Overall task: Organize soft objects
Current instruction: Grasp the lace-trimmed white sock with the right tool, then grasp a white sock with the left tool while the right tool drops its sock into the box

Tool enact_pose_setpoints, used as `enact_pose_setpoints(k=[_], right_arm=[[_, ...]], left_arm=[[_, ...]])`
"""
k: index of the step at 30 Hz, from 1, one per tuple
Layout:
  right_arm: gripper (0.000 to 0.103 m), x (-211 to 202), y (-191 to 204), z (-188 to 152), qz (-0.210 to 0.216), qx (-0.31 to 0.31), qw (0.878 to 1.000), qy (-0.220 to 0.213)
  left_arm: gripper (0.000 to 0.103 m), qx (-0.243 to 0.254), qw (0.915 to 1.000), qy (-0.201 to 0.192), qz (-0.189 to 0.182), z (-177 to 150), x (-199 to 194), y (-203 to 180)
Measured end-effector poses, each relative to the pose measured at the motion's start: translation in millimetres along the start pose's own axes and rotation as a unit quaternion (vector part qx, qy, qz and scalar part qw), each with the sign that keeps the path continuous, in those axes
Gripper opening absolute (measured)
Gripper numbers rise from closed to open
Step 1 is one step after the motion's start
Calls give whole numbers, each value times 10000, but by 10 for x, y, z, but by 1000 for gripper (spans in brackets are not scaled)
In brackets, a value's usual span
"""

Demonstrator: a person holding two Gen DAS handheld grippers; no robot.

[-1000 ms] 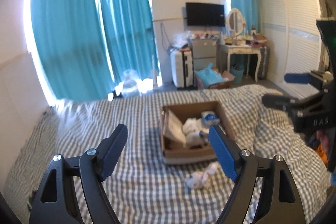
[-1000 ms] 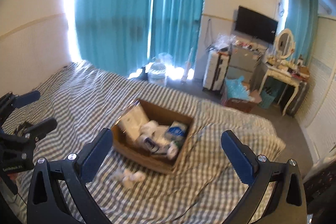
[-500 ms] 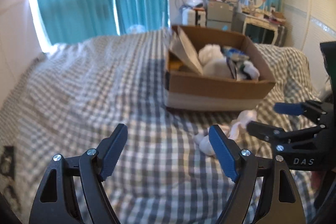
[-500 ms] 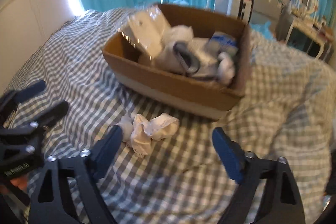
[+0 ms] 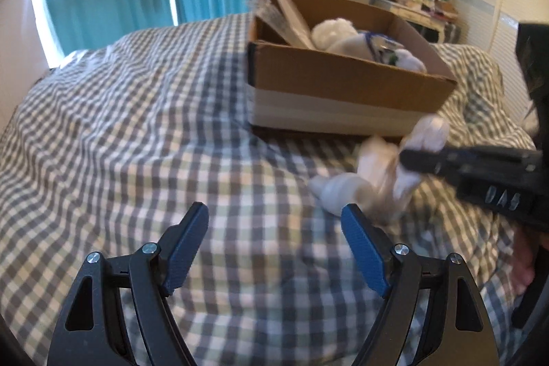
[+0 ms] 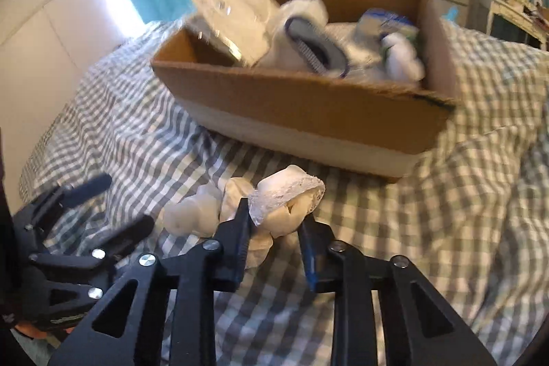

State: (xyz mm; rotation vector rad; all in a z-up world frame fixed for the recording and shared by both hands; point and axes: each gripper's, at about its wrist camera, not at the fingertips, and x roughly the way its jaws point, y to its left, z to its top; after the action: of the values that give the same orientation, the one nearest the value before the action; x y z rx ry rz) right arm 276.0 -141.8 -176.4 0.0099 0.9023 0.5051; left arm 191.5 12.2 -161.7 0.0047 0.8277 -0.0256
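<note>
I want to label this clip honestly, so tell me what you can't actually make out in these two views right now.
- White socks: the count is unclear; bunched together, blurred in the left wrist view.
- Right gripper: fingers flank the socks, but whether they pinch yet is uncertain.
- Cardboard box: lower contents hidden by its near wall and the top items.
- Left gripper: open, holding nothing.

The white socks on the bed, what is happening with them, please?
A person with a tool in each hand is tidying soft things on the checked bedspread. The right tool has its fingers on either side of the white socks, which lie just before the cardboard box. Whether it already grips them cannot be told. The left tool hangs open and empty beside them. The box already holds other white soft items.
</note>
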Motion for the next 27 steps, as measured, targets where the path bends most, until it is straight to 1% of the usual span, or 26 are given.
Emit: enact_pose_setpoints(k=[4, 7, 9, 11, 13, 15, 18, 19, 20, 22, 24, 27], right_arm=[[24, -289, -154, -5, -336, 221, 9986, -339], [24, -439, -254, -12, -561, 305, 9967, -501], [24, -484, -320, -20, -640, 351, 9960, -512], [24, -479, -378, -27, -630, 435, 9959, -482], [24, -467, -414, -32, -654, 480, 9957, -446], [24, -447, -458, -25, -661, 528, 9956, -391], [24, -443, -503, -42, -678, 584, 9954, -347], [24, -432, -510, -44, -690, 597, 9952, -340], [24, -421, -516, -43, -698, 600, 9952, -324], [24, -382, -514, -41, -723, 600, 9952, -274], [24, -343, -499, -36, -750, 566, 9953, -222], [24, -315, -468, -39, -807, 483, 9954, -201]], left_arm=[[81, 238, 9997, -78, 9, -36, -58, -172], [81, 352, 9993, -71, -102, -29, -62, -289], [80, 391, 9991, -11, -184, -23, -27, -384], [79, 425, 9987, 54, -277, -12, 27, -458], [78, 496, 9979, 131, -385, 7, 121, -556], [78, 516, 9977, 196, -397, 32, 214, -613], [77, 451, 9969, 351, -545, 83, 406, -700], [73, 457, 9966, 370, -579, 94, 448, -721], [62, 475, 9964, 400, -583, 105, 492, -739], [51, 514, 9958, 471, -592, 115, 578, -769], [48, 493, 9961, 493, -540, 112, 617, -750], [44, 305, 9968, 418, -607, 105, 579, -670]])
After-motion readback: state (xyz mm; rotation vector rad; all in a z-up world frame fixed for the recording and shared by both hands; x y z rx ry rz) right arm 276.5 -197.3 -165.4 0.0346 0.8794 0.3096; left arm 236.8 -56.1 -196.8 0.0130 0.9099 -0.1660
